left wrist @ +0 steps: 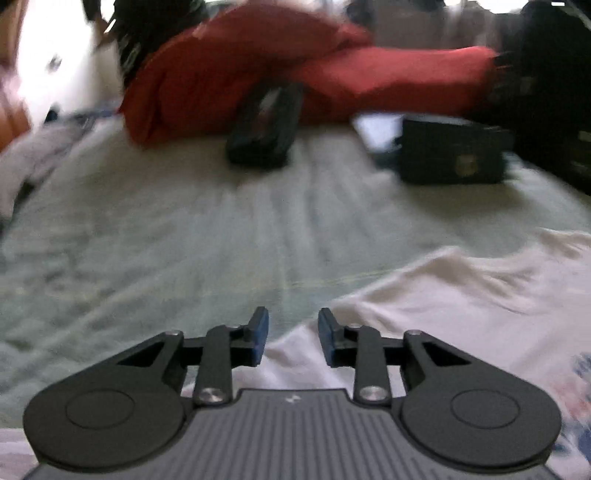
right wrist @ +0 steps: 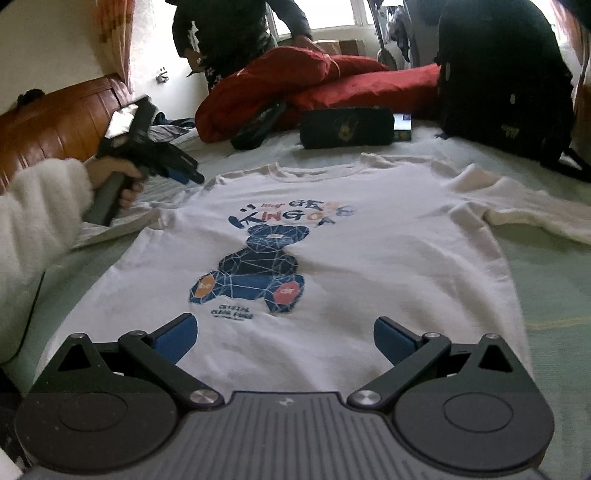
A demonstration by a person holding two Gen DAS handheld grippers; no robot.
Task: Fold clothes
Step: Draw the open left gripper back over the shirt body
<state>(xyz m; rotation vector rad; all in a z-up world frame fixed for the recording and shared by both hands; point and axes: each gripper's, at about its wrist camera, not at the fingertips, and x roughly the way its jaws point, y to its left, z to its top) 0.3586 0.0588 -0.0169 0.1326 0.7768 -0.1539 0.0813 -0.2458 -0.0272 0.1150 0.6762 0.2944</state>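
The right gripper [right wrist: 285,341] sat low in the right wrist view with its 2 blue pads spread wide and nothing between them, poised over the hem of the white T-shirt [right wrist: 369,258]; in the left wrist view the left gripper [left wrist: 293,338] had its pads a narrower gap apart, also gripping nothing, over the shirt's edge at the lower centre of the frame. In the right wrist view that left gripper [right wrist: 173,166] appeared at mid left, gripped by a hand [right wrist: 118,181] coming out of a fluffy white sleeve [right wrist: 40,229], pointing toward the shirt's shoulder.

The shirt lay flat and face up, its long axis running from the hem at the bottom of the frame to the collar [right wrist: 314,171] above centre; a blue bear print [right wrist: 255,269] filled the chest; 1 sleeve [right wrist: 517,206] stretched toward the right edge.

It rested on a pale green bedsheet [right wrist: 554,295]; bare sheet showed along the right side and beyond the collar. Farther up the frame lay a red quilt [right wrist: 314,85], a dark pouch [right wrist: 345,127] and a black backpack [right wrist: 498,81] at upper right; a wooden headboard [right wrist: 62,122] closed off the upper left; a person in dark clothes [right wrist: 229,33] stood behind the quilt. The left wrist view was blurred.
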